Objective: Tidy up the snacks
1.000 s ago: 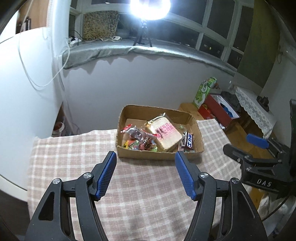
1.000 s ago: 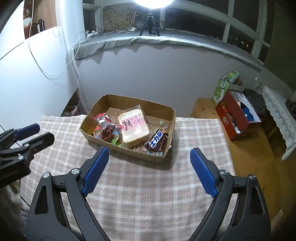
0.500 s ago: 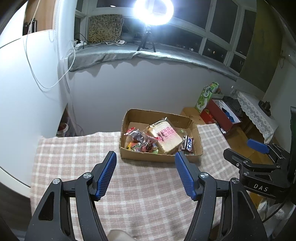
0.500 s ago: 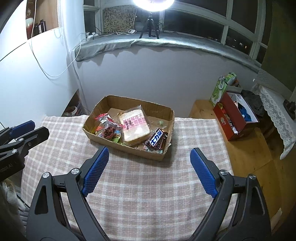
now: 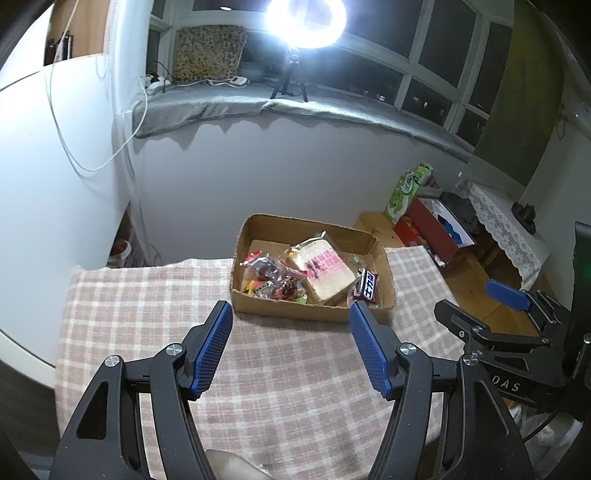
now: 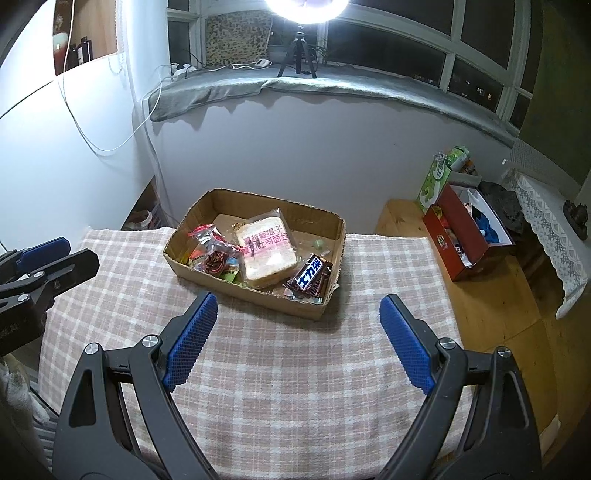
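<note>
Left gripper (image 5: 291, 315): jaws apart with nothing between the blue pads, poised over the checked tablecloth (image 5: 147, 306) just short of the box's near wall.
Right gripper (image 6: 298, 308): jaws spread wider, also empty, above the same cloth; seen from the left wrist view, its black body carries white letters reading "DAS" (the start of the word is cut off).
Cardboard box (image 6: 332, 229): an open, shallow tray on the far part of the table, just beyond both grippers, with the snacks inside.
Bread packet (image 6: 266, 251): clear wrapper over sliced bread, lying in the middle of the box and tilted up; pink and dark Chinese characters are printed on it, too small to read with certainty.
Chocolate bar (image 6: 309, 278): brown wrapper in the box's near right corner, with a blue band and white Chinese characters.
Small sweets (image 6: 212, 254): a heap of red and clear wrappers on the left side of the box (their print is unreadable).
Red box (image 6: 454, 243): open, on the wooden surface to the right of the table.
Green carton (image 6: 436, 181): standing behind the red box, lettering illegible.
Ring light (image 5: 306, 22): glowing on a tripod on the windowsill.
</note>
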